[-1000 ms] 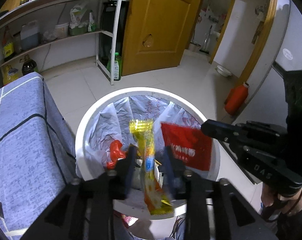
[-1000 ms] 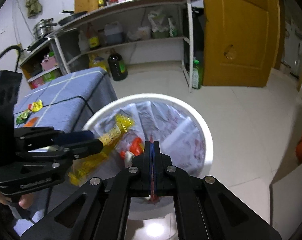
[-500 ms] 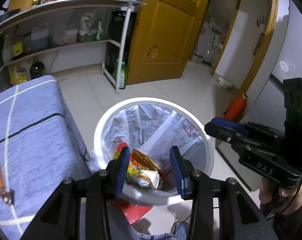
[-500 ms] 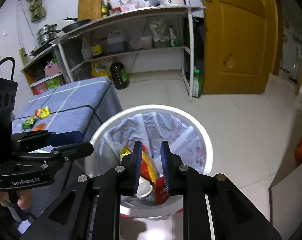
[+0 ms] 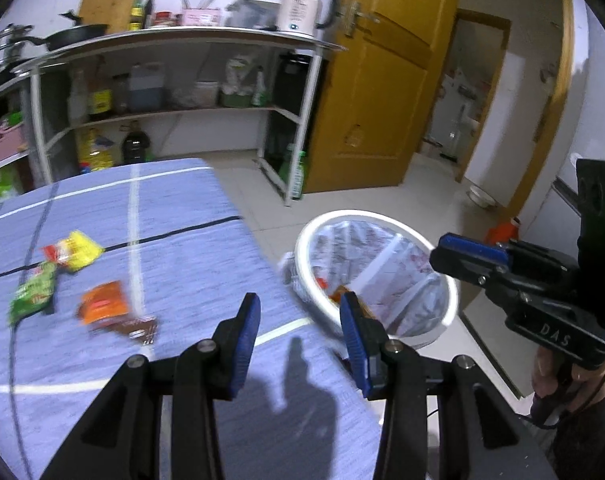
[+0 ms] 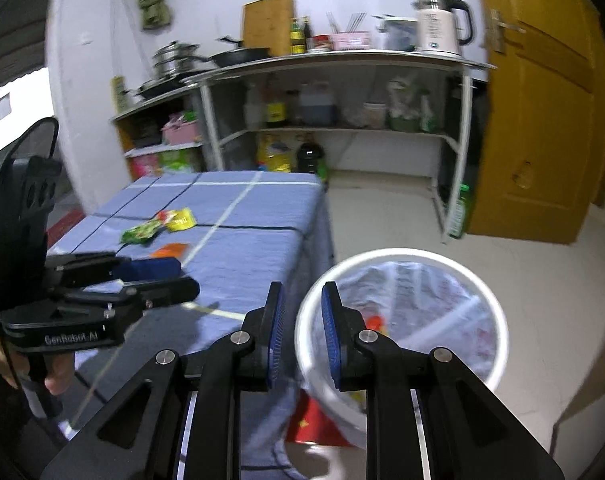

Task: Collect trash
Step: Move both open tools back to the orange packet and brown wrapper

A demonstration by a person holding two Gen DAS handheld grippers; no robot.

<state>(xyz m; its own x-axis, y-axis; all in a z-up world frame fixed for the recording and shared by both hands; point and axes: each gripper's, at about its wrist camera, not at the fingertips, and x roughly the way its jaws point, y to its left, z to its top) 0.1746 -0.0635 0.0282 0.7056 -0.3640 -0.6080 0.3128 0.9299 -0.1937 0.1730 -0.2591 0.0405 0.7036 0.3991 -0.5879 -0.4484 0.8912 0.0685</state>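
Observation:
My left gripper [image 5: 298, 312] is open and empty above the right edge of the blue-clothed table [image 5: 174, 240]. Wrappers lie on the cloth to its left: a yellow one [image 5: 76, 250], a green one [image 5: 32, 294], an orange one [image 5: 104, 304] and a dark one [image 5: 140, 328]. My right gripper [image 6: 301, 320] is open and empty over the near rim of the white trash bin [image 6: 402, 258]. The bin [image 5: 446, 304], lined with a plastic bag, holds wrappers. The yellow [image 6: 180, 218], green [image 6: 140, 234] and orange [image 6: 170, 249] wrappers also show in the right wrist view.
A red wrapper [image 6: 314, 426] lies on the floor beside the bin. A metal shelf rack [image 5: 174, 108] with bottles and a kettle stands behind the table. A yellow door [image 5: 378, 92] is at the right. An orange container [image 5: 502, 232] stands on the floor.
Both grippers let their wrappers fall into the bin and opened. Both have swung left from the bin toward the table, so the wrappers on the cloth come into view.

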